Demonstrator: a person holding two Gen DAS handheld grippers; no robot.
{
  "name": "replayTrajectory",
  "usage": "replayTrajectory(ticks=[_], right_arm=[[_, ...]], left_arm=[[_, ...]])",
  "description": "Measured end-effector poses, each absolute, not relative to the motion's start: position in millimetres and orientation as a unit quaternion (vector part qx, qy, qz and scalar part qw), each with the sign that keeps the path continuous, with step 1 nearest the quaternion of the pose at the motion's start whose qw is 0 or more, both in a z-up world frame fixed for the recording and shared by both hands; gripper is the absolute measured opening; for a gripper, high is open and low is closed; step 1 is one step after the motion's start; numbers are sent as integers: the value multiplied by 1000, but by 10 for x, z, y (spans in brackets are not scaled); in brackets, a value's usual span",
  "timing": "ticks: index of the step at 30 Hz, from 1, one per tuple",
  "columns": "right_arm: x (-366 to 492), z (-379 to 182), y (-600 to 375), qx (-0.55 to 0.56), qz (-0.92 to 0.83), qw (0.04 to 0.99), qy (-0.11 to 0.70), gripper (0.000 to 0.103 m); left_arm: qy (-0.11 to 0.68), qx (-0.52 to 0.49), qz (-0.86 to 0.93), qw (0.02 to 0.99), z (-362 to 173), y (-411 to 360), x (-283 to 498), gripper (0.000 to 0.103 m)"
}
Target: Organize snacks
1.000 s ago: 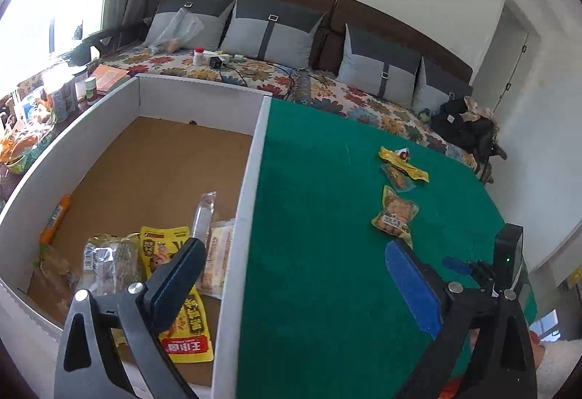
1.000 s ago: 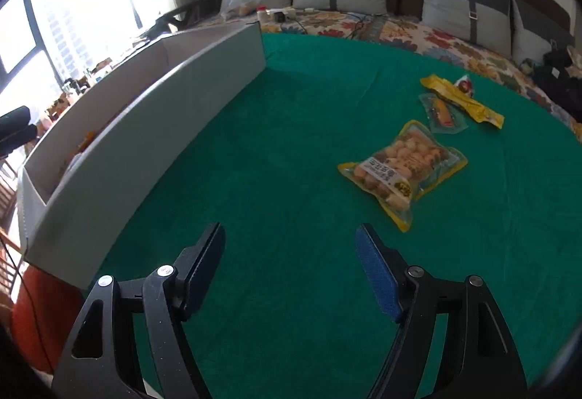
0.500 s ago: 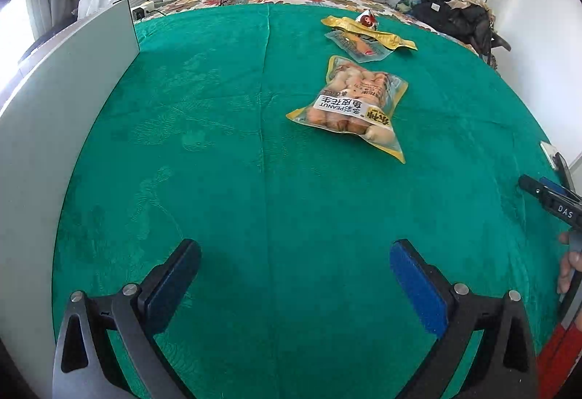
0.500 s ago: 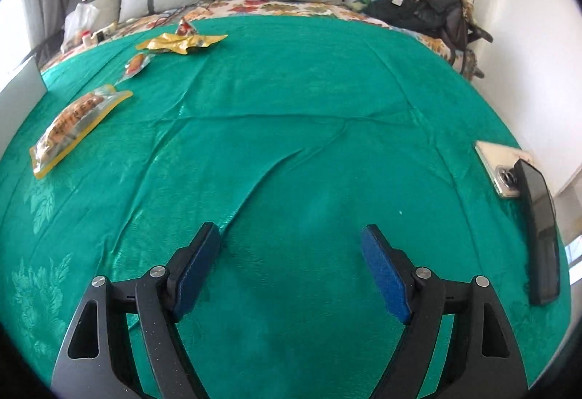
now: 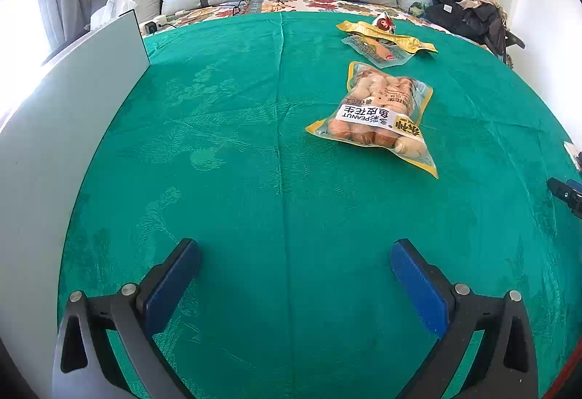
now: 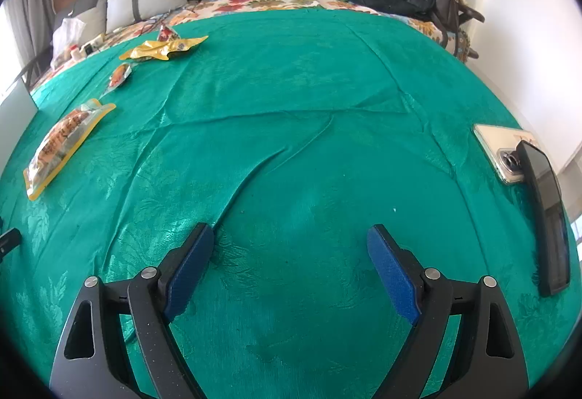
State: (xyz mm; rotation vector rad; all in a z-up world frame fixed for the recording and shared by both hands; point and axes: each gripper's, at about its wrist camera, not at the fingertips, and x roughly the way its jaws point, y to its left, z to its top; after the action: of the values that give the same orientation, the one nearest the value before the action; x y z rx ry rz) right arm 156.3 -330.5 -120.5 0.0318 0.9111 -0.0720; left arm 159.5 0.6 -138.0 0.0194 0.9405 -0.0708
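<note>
At the far left stands the white box wall [image 5: 72, 100], its inside hidden from here; the green cloth [image 5: 254, 180] spreads away from it toward the cushions. Over that cloth hangs the left gripper [image 5: 295, 262], its blue pads wide apart with nothing between them. Ahead of it and a little to the right lies the peanut bag [image 5: 378, 115], flat on the cloth, well apart from the box; beyond it, touching one another, sit a clear sausage pack [image 5: 374, 51], a yellow packet [image 5: 385, 35] and a small red-and-white sachet [image 5: 383, 22]. Further right the right gripper [image 6: 291, 266] hovers over bare, wrinkled cloth — its jaws are opening, empty — with two phones [image 6: 509, 159] at the edge.

I judge this the gap between placings: both tools are free, and four snacks wait. The next move calls for a reach forward to the peanut bag, pads astride its edge.

A second ago the left camera looked down into the box at snacks already inside; now it faces the cloth — and the right has swung off the peanut bag toward the phones.
</note>
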Motion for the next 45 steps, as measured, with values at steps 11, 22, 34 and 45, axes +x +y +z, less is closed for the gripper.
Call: replayTrajectory(ticks=[11,22,34,45], right_arm=[[1562,-1203,-3304,15,-35,897,440,88],[1561,-1202,-3305,15,-35,897,440,89],[1562,-1200,-3304,15,-35,897,440,89],[1559,-1199,-3303,15,-35,897,440,89]], left_arm=[[453,10,-34,891,-1380,4,1596,103],[457,12,-43,888,-1376,-1,1589,103],[522,-34,-193,830,-809,-395,2655,102],[549,19,-137,824,-1121,-553,3000,55]])
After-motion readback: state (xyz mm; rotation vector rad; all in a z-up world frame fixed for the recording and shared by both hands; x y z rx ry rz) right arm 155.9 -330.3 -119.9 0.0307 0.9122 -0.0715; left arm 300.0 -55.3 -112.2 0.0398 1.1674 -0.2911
